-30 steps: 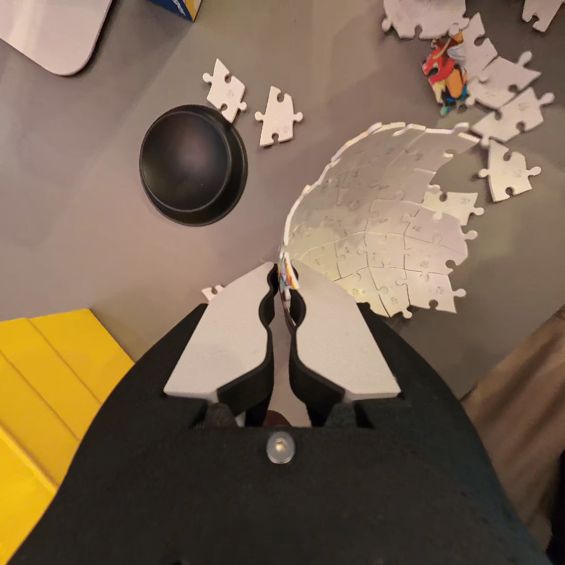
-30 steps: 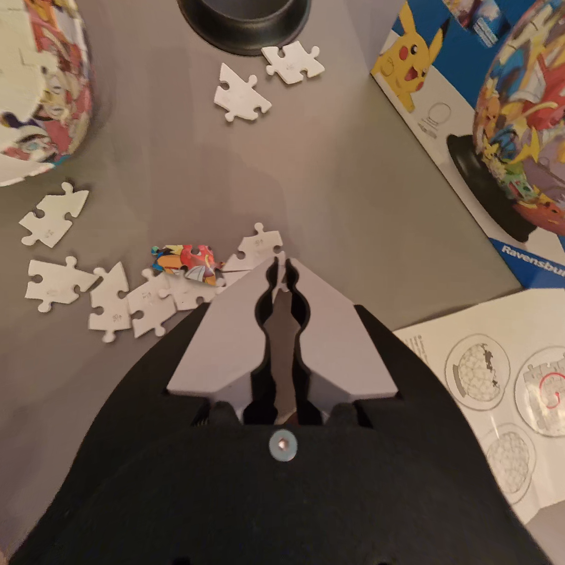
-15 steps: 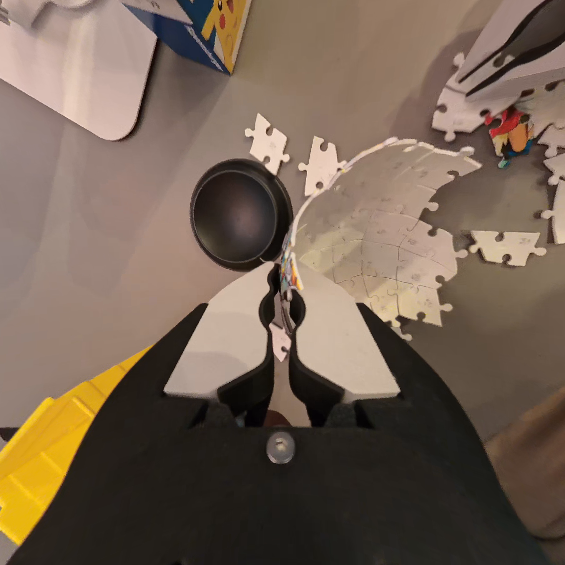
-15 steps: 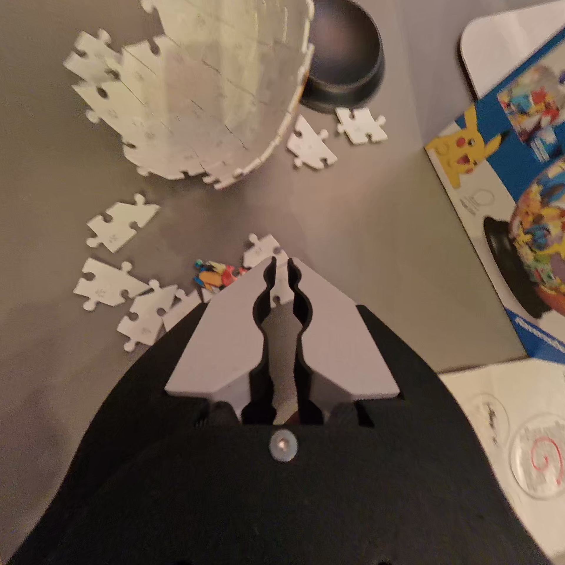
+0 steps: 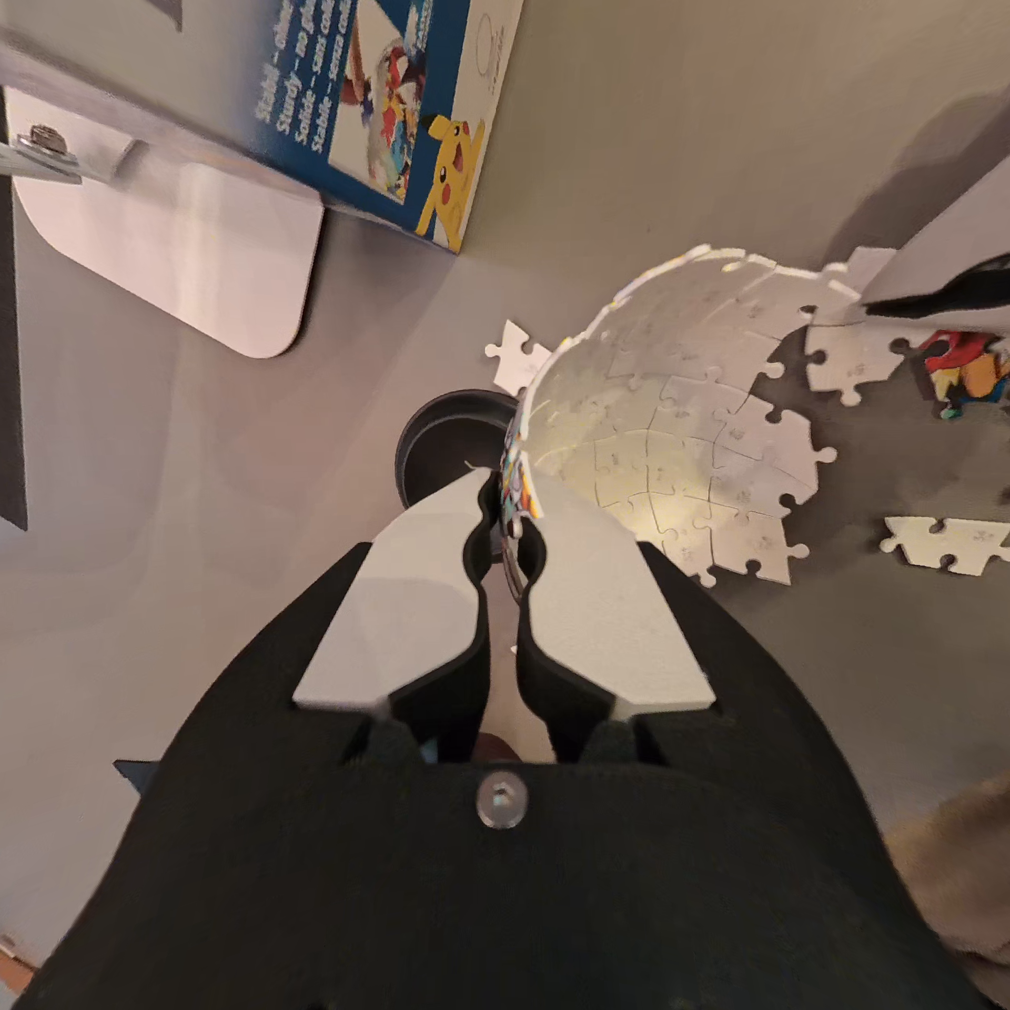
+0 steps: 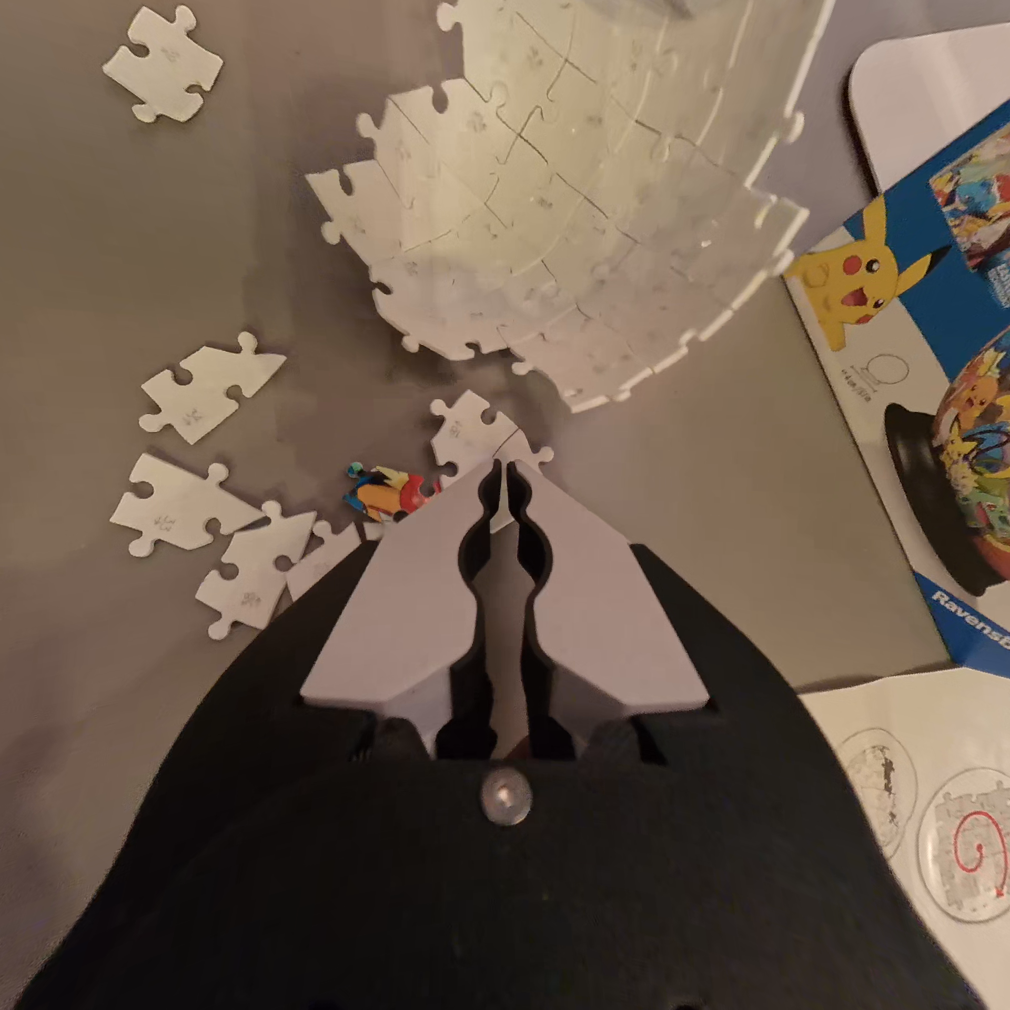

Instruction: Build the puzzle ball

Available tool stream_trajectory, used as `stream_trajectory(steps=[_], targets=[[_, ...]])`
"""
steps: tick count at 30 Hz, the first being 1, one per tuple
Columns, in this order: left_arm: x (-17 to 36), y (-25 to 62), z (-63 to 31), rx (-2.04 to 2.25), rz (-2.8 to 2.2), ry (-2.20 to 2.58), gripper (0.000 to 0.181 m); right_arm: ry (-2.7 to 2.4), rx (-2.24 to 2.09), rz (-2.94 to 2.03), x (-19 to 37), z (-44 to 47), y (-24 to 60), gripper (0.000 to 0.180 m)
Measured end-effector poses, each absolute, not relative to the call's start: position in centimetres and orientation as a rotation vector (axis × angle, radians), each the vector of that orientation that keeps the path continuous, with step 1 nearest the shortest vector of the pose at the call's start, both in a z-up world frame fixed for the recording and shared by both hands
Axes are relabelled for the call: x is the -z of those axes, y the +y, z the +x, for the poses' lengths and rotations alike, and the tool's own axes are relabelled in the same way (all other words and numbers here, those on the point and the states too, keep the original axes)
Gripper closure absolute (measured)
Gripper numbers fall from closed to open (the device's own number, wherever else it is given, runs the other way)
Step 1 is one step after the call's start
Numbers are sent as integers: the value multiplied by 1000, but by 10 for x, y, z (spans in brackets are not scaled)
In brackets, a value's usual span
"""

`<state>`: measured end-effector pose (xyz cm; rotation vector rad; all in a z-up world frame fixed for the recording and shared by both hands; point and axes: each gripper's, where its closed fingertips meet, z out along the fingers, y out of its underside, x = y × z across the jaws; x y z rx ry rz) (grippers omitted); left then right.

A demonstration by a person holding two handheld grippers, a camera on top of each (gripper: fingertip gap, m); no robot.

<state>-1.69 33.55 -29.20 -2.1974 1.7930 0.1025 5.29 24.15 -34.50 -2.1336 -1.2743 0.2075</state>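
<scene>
My left gripper [image 5: 511, 486] is shut on the rim of the half-built puzzle ball shell [image 5: 672, 437], holding it above the grey table with its white inner side facing the camera. The shell also fills the top of the right wrist view [image 6: 574, 218]. My right gripper [image 6: 504, 470] is shut on a white puzzle piece [image 6: 527, 452] low over the loose pieces. Its tip shows in the left wrist view [image 5: 869, 306], right at the shell's far edge. The black round stand [image 5: 442, 437] sits on the table behind the shell.
Loose white pieces [image 6: 207, 393] and one colourful face-up piece [image 6: 391, 494] lie left of my right gripper. The blue puzzle box [image 6: 929, 328] and an instruction sheet [image 6: 929, 792] lie to the right. A white rounded board [image 5: 180, 262] lies far left.
My left gripper has swung the shell over towards the right gripper, so its open side now sits just beyond the right fingertips. The right gripper has stayed shut over the loose pieces.
</scene>
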Motion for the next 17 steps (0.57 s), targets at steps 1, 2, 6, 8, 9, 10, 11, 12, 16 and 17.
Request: stream_trajectory(steps=[1, 2, 6, 8, 9, 10, 11, 12, 16, 17], targets=[[293, 336, -16, -113, -2204, 1806, 177, -1276, -203, -2124, 345, 50, 242, 180], [293, 337, -16, -116, -2217, 1814, 177, -1279, -186, -2115, 345, 49, 243, 179], [293, 338, -13, -154, -2240, 1842, 177, -1221, -136, -2127, 344, 48, 251, 180], [293, 338, -12, -172, -2261, 1848, 177, -1190, -122, -2145, 345, 48, 253, 180], [293, 338, -12, -176, -2276, 1844, 177, -1172, -119, -2159, 345, 48, 253, 180], [293, 337, -13, -176, -2289, 1835, 177, -1151, -109, -2172, 345, 48, 254, 180], [293, 337, -14, -176, -2299, 1825, 177, -1125, -100, -2187, 345, 49, 255, 180], [293, 337, -15, -187, -2308, 1817, 177, -1099, -106, -2202, 345, 48, 255, 180], [293, 333, -21, -214, -2329, 1787, 177, -1088, -125, -2211, 342, 46, 250, 176], [293, 331, -22, -214, -2334, 1782, 177, -1093, -126, -2196, 338, 46, 250, 177]])
